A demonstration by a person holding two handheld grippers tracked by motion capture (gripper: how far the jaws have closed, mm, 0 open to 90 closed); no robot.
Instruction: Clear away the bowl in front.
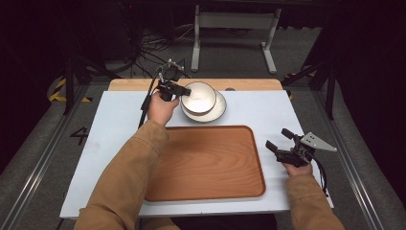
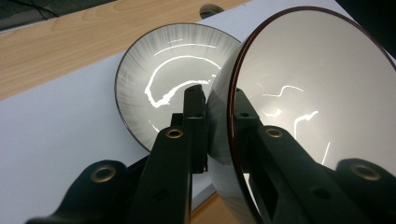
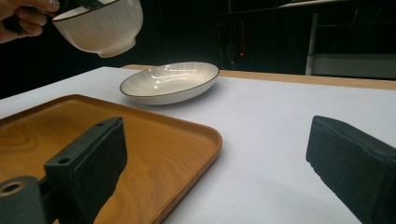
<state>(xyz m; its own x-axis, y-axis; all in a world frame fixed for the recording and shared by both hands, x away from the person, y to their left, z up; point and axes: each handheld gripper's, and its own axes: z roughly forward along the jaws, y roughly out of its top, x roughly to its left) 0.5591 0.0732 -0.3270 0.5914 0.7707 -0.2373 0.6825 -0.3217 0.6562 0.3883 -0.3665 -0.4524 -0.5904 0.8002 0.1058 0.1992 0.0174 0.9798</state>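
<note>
Dark floor and tangled cables lay behind the white table (image 1: pixel 119 120), which carried everything you were working with. Largest on it was the wooden tray (image 1: pixel 206 163), lying bare at the near side. Beyond its far edge sat the shallow white plate (image 1: pixel 221 109) with its dark rim, resting flat on the table. Smaller again was the white bowl (image 1: pixel 198 98), which you had clear of the plate: in the right gripper view it hung in the air (image 3: pixel 100 28) above and to the side of the plate (image 3: pixel 170 83), touching nothing below it.

Your left gripper (image 1: pixel 184 91) was clamped on the bowl's rim, one jaw inside the wall and one outside, as the left gripper view showed plainly (image 2: pixel 219 126). Your right gripper (image 1: pixel 282 141) rested off the tray's right edge with its jaws spread wide and nothing between them.

By my reading, the bowl had been separated from the plate but placed nowhere. If the tray was the destination, both bowl and plate remained to be moved, so you were only at the start.
</note>
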